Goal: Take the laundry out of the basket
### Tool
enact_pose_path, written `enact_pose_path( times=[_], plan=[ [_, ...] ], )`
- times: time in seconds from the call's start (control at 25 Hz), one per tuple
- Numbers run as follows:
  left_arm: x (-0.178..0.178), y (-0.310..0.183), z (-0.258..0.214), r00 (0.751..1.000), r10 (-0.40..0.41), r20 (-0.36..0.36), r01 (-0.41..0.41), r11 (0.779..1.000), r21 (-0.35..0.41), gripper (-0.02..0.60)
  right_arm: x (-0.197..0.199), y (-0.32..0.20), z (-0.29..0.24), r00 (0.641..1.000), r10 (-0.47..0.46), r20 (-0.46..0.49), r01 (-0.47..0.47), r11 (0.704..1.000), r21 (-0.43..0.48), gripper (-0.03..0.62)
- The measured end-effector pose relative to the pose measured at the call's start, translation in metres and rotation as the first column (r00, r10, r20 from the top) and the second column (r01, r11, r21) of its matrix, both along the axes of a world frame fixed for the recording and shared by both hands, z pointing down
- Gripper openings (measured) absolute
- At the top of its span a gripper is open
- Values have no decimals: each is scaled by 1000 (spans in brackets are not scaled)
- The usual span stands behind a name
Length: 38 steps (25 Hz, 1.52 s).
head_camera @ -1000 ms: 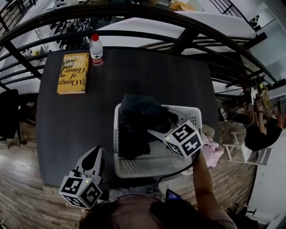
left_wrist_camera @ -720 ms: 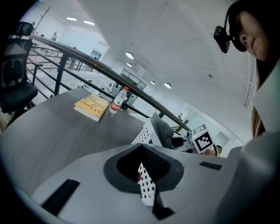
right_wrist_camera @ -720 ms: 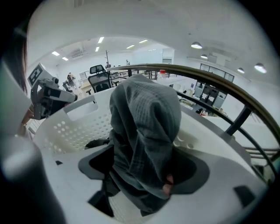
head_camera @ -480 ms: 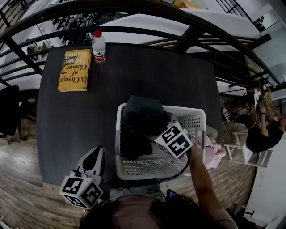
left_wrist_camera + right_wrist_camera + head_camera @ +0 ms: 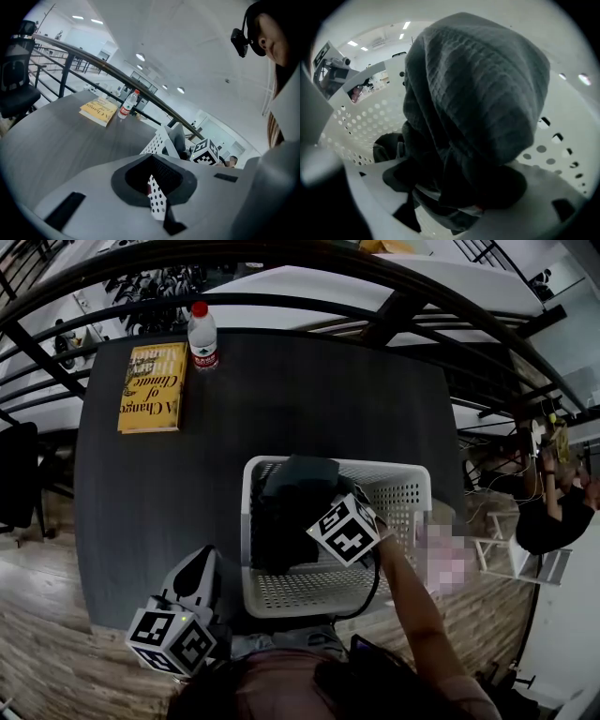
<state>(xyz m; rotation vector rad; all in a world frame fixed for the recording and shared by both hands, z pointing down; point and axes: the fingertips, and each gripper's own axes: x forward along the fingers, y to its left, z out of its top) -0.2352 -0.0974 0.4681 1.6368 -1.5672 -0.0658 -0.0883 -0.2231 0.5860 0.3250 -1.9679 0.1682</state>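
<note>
While the right gripper (image 5: 317, 519) hangs inside the white laundry basket (image 5: 398, 491), its jaws have just been opening wide around the dark knitted garment (image 5: 478, 93) heaped there. This looks like the grasping step, and the next move likely calls for closing firmly and lifting clear. The left gripper (image 5: 199, 563) waits beside the basket, jaws together and empty.

Cloth, plastic, wood grain
The laundry (image 5: 478, 93) is dark, matt ribbed knit; the basket (image 5: 412, 486) smooth white perforated plastic; the table (image 5: 281, 399) dark, matt.
</note>
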Motion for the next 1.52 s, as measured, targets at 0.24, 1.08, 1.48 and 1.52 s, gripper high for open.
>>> enact_pose_path(
  times=[0.24,1.08,1.48,1.52],
  plan=[
    [1,-1,0,1000,7,-7,-7,1000,1,-2,3,-1,15,999,34,-39,-35,998,-46,399],
    [-8,5,-30,1000,10,16,-12,996,85,-2,19,2,-37,991,133,-9,-132,986,107,126],
    [-5,17,-46,998,54,33,-58,990,132,-2,35,8,-90,980,198,33,-200,962,187,123],
    [-4,18,-47,998,59,33,-63,989,137,-2,36,10,-94,978,204,42,-208,960,189,123]
  ],
)
